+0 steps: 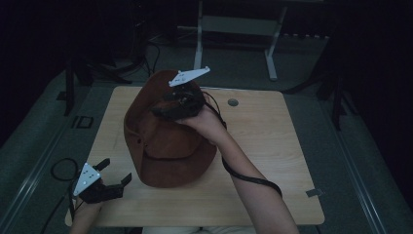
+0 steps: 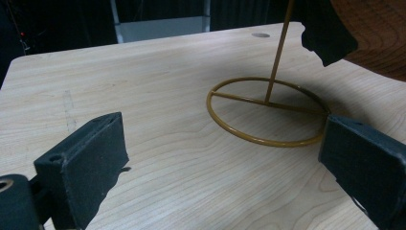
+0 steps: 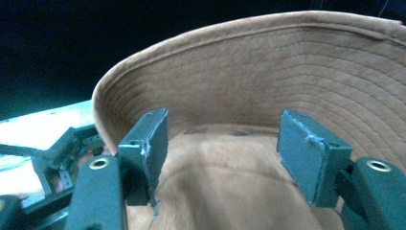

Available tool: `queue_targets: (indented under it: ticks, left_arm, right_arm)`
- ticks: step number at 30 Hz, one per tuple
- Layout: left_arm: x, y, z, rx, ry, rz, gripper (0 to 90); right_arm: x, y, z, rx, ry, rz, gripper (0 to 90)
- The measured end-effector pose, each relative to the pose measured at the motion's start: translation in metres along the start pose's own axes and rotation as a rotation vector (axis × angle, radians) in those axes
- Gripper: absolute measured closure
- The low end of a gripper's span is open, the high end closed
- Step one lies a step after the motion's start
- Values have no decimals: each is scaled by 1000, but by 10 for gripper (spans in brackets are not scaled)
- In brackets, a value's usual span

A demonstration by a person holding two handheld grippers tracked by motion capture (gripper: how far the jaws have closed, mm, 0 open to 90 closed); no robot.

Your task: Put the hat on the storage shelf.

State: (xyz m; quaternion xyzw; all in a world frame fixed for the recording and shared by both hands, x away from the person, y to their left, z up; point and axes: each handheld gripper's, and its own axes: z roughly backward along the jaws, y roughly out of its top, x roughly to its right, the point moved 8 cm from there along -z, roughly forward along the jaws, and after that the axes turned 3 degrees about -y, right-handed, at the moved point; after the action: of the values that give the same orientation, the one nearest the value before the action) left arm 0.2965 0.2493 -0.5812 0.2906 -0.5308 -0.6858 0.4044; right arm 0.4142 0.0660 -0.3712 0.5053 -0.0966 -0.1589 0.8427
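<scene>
Right gripper [image 1: 168, 111] sits over the crown of the brown hat [image 1: 165, 146], jaws spread, nothing pinched; in the right gripper view the hat's stitched brim curves up behind the jaws. Hat stands raised above the wooden table [image 1: 272, 146], near its middle, on a thin yellow wire stand [image 2: 268, 112] with a ring base flat on the wood. Left gripper [image 1: 114, 175] hovers near the table's front left corner, well apart from the hat, jaws spread, empty.

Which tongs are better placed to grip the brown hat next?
Right. The right tongs sit open over the brown brimmed fabric hat crown; the left tongs hang open at the table's near-left corner, apart from it.
</scene>
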Motion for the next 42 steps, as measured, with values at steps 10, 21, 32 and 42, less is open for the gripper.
queue_targets:
  ticks: [10,21,32,42]
  left_arm:
    - [1,-2,-1,-6,-1,-8,32]
    - [4,-3,-2,-8,-11,-17,31]
    - [7,-4,-3,-13,-17,-24,32]
    - [6,-5,-4,-14,-15,-20,31]
  right_arm:
    - [9,-18,24,46,5,-6,207]
    - [29,-52,46,55,-70,-17,177]
    - [45,-88,70,51,-141,-16,172]
    - [54,-133,88,26,-183,-40,168]
